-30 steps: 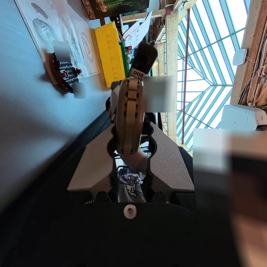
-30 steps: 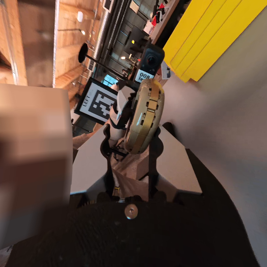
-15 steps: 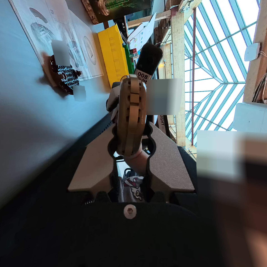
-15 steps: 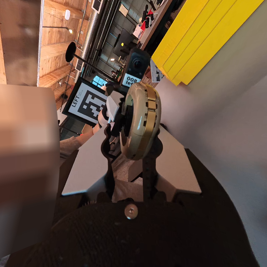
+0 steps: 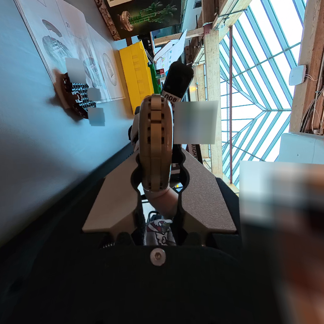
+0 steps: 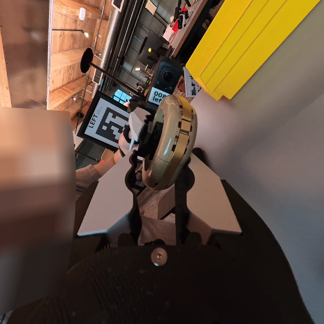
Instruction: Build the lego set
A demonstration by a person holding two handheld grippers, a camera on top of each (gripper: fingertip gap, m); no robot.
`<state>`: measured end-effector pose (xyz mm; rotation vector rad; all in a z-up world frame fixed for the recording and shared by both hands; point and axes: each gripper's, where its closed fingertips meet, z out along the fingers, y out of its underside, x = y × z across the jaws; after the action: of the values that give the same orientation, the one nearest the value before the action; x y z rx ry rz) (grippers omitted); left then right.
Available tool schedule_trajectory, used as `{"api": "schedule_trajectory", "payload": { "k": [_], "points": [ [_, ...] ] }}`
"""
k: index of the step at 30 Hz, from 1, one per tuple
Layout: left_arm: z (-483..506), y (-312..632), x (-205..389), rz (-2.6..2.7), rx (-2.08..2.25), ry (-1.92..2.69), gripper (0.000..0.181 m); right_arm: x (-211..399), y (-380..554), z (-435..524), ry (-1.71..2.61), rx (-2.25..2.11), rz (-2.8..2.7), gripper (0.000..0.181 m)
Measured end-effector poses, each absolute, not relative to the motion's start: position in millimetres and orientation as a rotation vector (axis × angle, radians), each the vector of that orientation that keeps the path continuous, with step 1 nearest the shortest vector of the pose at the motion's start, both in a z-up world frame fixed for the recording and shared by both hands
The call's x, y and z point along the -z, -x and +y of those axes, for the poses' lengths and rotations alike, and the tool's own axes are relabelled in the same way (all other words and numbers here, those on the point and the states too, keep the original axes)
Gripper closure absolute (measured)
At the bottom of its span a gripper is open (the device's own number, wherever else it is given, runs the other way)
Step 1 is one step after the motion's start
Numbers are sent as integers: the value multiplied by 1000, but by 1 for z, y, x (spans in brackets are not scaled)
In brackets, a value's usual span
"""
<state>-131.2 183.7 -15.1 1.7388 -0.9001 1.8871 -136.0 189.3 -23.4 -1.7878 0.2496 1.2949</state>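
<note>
Left tongs: the left tongs [image 5: 158, 172] are clamped on the rim of a tan round lego disc [image 5: 155, 143], one finger on each flat face; the disc stands edge-on to this camera.
Right tongs: the right tongs [image 6: 156, 172] grip the same disc [image 6: 171, 142] from the opposite side, their fingers [image 6: 182, 177] pressed to its faces; here the disc sits tilted, showing a dark hub on one face.
Disc position: held up in the air between the two tongs, off the desk [image 5: 31, 140].
Pose: both tongs are rolled onto their sides, so the desk runs up the left of the left wrist view and up the right of the right wrist view; the two point toward each other, and each camera sees the other's black camera body just beyond the disc.
Edges and room: the desk's dark front edge [image 5: 112, 157] passes close by the left tongs; the desk surface near the disc is bare.
Counts: one tan disc; one brown and black lego sub-build [image 5: 77, 97] on the desk, touching the corner of one open instruction booklet [image 5: 73, 50]; one yellow bin [image 5: 135, 77] beyond the booklet, also seen in the right wrist view [image 6: 249, 45]; one lego box [image 5: 140, 15] standing farther back.
</note>
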Motion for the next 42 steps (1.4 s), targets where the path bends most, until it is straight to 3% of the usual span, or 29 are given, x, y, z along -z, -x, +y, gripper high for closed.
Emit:
{"api": "schedule_trajectory", "payload": {
  "k": [42],
  "points": [
    [182, 128, 9, -964, -1939, -1720, 146, 13, 135, 189, 1680, -1456, 367, 134]
  ]
}}
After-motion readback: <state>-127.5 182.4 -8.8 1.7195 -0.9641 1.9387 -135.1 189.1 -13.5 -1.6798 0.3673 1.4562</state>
